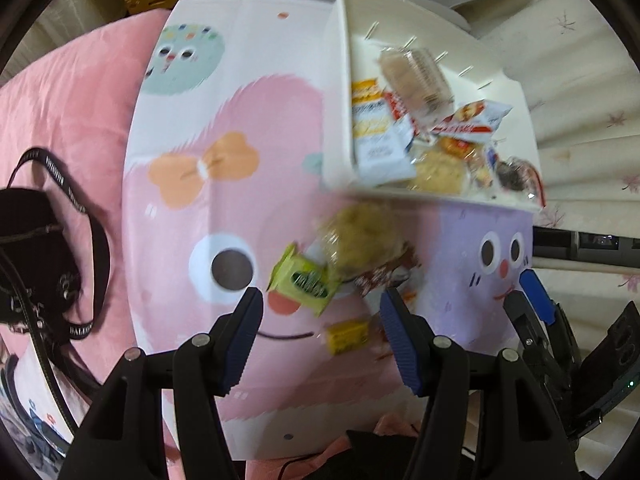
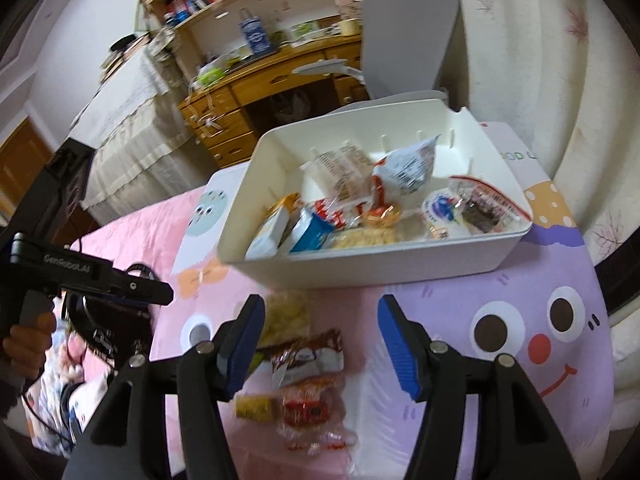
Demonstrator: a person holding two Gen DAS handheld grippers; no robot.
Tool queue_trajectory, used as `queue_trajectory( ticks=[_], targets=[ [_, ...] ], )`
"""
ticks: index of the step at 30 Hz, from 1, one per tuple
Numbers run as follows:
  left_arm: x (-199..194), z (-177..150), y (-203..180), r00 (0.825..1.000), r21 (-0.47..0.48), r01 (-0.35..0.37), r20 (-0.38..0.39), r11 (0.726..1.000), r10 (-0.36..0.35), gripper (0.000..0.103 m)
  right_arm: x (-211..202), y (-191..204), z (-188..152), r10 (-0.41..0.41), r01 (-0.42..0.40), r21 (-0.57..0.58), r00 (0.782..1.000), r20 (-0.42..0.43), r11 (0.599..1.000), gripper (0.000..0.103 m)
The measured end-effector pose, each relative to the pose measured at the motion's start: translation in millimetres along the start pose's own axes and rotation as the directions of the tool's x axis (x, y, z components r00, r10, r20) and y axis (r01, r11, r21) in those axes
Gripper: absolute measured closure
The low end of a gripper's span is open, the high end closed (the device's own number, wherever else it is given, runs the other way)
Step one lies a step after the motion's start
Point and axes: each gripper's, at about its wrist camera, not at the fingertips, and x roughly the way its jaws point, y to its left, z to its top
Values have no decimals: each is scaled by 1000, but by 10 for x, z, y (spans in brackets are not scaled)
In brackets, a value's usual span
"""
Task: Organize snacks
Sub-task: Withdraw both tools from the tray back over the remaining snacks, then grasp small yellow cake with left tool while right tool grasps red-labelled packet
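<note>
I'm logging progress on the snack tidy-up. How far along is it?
Mostly done: the white bin already holds many packets. In hand: nothing; both the left gripper and right gripper are open and empty. Left: a few snacks on the mat, including a green packet, a brown wrapper and a red packet.

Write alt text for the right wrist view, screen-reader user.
The open right gripper hovers above loose wrapped snacks on a pink and purple cartoon mat, in front of a white bin already holding assorted snack packets. The left gripper shows at the left edge; a wooden desk and grey chair stand behind.
</note>
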Motion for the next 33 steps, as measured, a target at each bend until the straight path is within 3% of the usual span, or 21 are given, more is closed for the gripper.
queue_trajectory(
  ticks=[7,20,28,33],
  targets=[
    [241,-247,224,999,-57,24,-33,998,-25,43,81,91,-361,19,-20,-71,1000,-12,997,43],
    [755,-635,250,993,-118,108,-44,987,-114,39,406,264,-925,-56,33,-189,991,-118,981,40],
    [1032,-735,116,986,-147,149,-54,978,-159,37,531,311,-1031,-68,33,-236,987,-143,971,40],
    [1122,-721,10,987,-149,140,-60,979,-151,37,565,266,-1003,-75,36,-240,985,-156,970,40]
  ],
)
